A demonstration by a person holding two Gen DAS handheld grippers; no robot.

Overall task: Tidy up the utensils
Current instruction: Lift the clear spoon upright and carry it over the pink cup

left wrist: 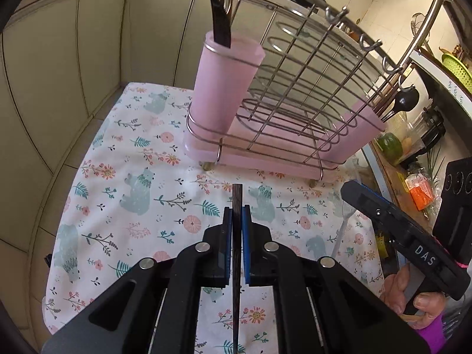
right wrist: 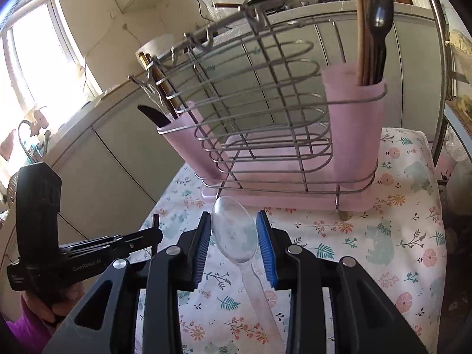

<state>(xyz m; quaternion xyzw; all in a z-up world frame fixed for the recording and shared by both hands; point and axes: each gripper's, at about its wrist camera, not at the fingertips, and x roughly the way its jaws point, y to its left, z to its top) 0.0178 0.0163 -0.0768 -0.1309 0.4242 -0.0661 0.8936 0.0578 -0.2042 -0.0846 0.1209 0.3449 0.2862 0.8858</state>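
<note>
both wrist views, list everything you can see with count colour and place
utensil rack: one, silver wire on a pink base, standing on the cloth
pink cups: two, one at each end of the rack
black knife: one, in one cup beside brown sticks
black spoon: one, in the other cup with wooden sticks
tablecloth: one, white floral with bears, covering the table
dark thin utensil: one, clamped in the left tool
clear spoon: one, between the right tool's pads
left tool: black, blue pads, shut
right tool: black, blue pads, gripping the spoon bowl
</note>
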